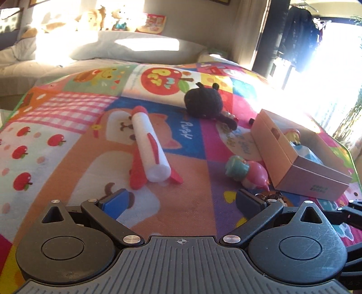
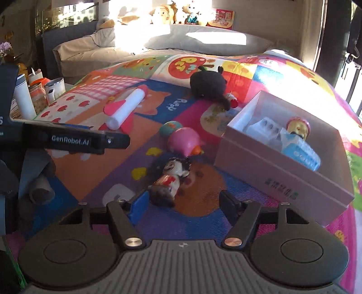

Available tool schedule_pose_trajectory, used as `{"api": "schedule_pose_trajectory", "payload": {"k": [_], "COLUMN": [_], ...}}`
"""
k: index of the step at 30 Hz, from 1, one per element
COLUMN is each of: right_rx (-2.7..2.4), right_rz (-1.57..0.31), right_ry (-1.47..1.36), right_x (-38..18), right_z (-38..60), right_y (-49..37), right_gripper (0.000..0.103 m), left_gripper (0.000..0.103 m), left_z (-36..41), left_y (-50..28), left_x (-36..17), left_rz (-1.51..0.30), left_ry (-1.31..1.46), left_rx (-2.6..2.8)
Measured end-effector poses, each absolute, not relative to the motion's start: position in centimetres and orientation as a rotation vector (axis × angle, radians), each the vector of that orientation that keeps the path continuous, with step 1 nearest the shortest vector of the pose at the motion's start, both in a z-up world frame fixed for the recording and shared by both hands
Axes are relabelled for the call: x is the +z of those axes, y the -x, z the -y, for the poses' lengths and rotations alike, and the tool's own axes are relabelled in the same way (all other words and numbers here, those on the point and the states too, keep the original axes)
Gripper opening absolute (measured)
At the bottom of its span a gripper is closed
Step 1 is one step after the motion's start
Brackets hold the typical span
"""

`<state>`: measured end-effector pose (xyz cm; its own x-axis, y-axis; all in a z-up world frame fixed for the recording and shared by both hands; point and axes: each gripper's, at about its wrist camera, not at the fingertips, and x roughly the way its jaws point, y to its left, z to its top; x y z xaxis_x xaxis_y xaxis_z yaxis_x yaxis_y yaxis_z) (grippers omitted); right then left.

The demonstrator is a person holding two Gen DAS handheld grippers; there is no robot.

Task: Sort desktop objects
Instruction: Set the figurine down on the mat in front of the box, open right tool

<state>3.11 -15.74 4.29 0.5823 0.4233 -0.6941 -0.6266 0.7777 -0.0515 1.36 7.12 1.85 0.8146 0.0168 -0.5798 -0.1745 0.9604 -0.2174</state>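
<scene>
Black plastic linkages and blue-padded fingers make up the right tool (image 2: 182, 201), which is angled downward over a brightly printed patchwork play mat (image 2: 95, 171); its jaws are seen spread, with nothing pinched. A small glossy figurine with dark hair and a red-and-white body (image 2: 168, 181) is seen lying on its side just ahead of the left finger, its lower end between the fingertips but not clamped. The left tool (image 1: 181, 203) is likewise tilted downward with its jaws spread wide and empty, the mat alone lying between them; in the right wrist view its black arm is seen reaching in from the left.

Just beyond the figurine, a rounded pink plastic toy with a teal cap (image 2: 181, 139) is found lying on the mat, close to the near corner of an open pinkish cardboard box (image 2: 271, 171). Inside the box, a yellow-faced doll with a red cap (image 2: 297, 129), a white ridged piece and a translucent blue packet are held. Farther left, a white foam cylinder with red fins, shaped like a rocket (image 1: 149, 147), is laid diagonally. Behind it, a black crocheted plush with small ears (image 1: 203, 101) is set. A grey sofa with stuffed toys (image 2: 172, 13) is seen at the back.
</scene>
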Motion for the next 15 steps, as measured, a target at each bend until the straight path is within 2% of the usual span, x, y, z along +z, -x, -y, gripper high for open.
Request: {"api": "schedule_pose_trajectory", "payload": {"k": [2,3,4,5,15], "right_rx": [0.636,0.643,0.653,0.663,0.464], "right_rz": [-0.720,-0.722,-0.727,-0.732,-0.728], "right_ry": [0.294,0.285,0.274,0.262,0.188], "right_x": [3.4,3.1,2.9,2.8,2.7], "right_z": [15.2,15.0,14.8,14.7,21.8], "right_y": [-2.9,-3.0,-3.1,-3.4,-2.5], "right_gripper": [0.062,0.052,0.046,0.034,0.030], "left_gripper": [0.103,0.103,0.103,0.103,0.103], "left_z": [-7.0,-6.8,-6.6,-6.4,-1.3], "left_y": [-1.1,-0.9,-0.8,-0.8,-3.9], "left_x": [2.3,2.6,2.8,2.9,3.1], "left_rz": [-0.609,-0.606,-0.604,-0.603,-0.604], "left_ry": [0.252,0.242,0.230,0.218,0.028], "left_rx": [0.114,0.116,0.116,0.111,-0.119]}}
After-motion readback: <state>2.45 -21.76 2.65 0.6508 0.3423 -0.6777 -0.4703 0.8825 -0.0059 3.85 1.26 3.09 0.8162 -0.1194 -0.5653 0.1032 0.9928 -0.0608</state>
